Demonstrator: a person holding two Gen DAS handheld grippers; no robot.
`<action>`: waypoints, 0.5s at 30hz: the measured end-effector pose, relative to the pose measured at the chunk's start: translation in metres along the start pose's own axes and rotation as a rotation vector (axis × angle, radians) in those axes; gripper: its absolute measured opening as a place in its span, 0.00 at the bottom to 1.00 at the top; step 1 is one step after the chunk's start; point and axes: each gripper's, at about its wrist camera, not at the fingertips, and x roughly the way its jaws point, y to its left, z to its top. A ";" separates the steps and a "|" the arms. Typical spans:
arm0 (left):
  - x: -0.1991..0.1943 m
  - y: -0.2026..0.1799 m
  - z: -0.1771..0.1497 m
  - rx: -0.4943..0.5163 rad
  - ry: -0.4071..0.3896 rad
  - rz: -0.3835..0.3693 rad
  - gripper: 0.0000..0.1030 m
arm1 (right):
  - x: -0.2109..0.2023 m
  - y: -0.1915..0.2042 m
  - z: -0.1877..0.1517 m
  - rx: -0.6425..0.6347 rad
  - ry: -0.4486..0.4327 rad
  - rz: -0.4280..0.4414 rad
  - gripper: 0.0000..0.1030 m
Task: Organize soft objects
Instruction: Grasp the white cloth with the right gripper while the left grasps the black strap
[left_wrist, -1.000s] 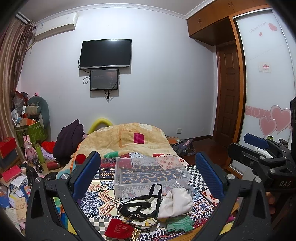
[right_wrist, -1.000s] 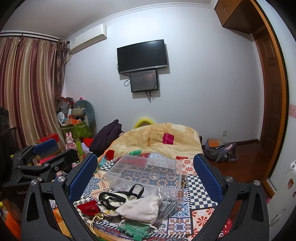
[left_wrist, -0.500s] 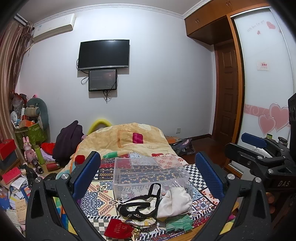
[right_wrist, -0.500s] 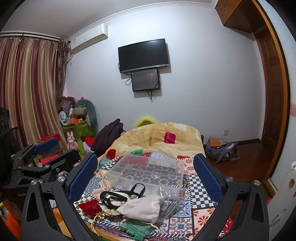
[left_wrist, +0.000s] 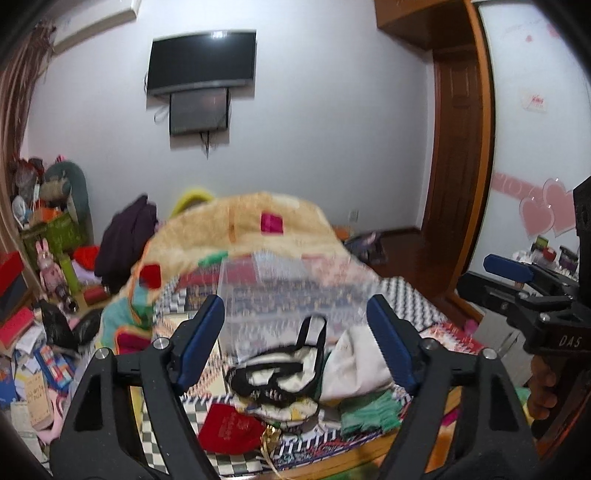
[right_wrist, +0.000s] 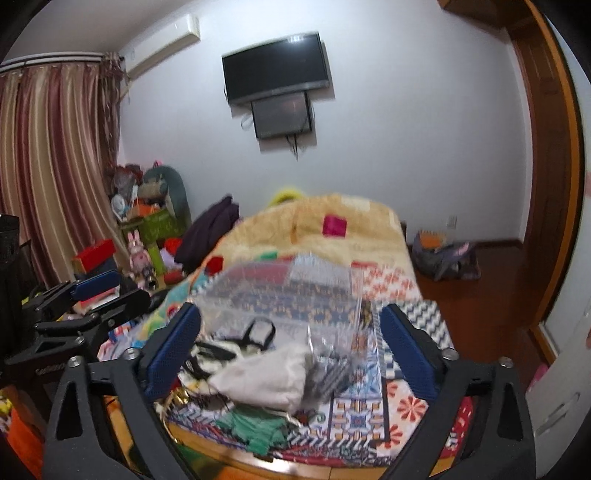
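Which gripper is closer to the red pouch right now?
Left. The left gripper hangs open just above and behind the red pouch, which lies at the near bed edge under its left finger. The right gripper, also open, sits over the white cloth, further right.

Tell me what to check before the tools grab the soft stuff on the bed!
1. Left tool open with nothing in it: ok.
2. Right tool open with nothing in it: ok.
3. Clear box behind the pile has room inside: ok.
4. Soft pile near the bed's front edge, white cloth on top: ok.
5. Black-strapped item free of the other things: cannot tell.
6. Sharp view of the pile: not ok, both pictures are blurred.
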 end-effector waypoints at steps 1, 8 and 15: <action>0.007 0.002 -0.005 -0.004 0.017 0.003 0.74 | 0.005 -0.003 -0.004 0.007 0.023 0.003 0.86; 0.055 0.019 -0.042 -0.063 0.179 0.013 0.58 | 0.041 -0.017 -0.029 0.063 0.180 0.048 0.67; 0.088 0.043 -0.074 -0.156 0.321 0.015 0.48 | 0.068 -0.016 -0.046 0.072 0.274 0.086 0.61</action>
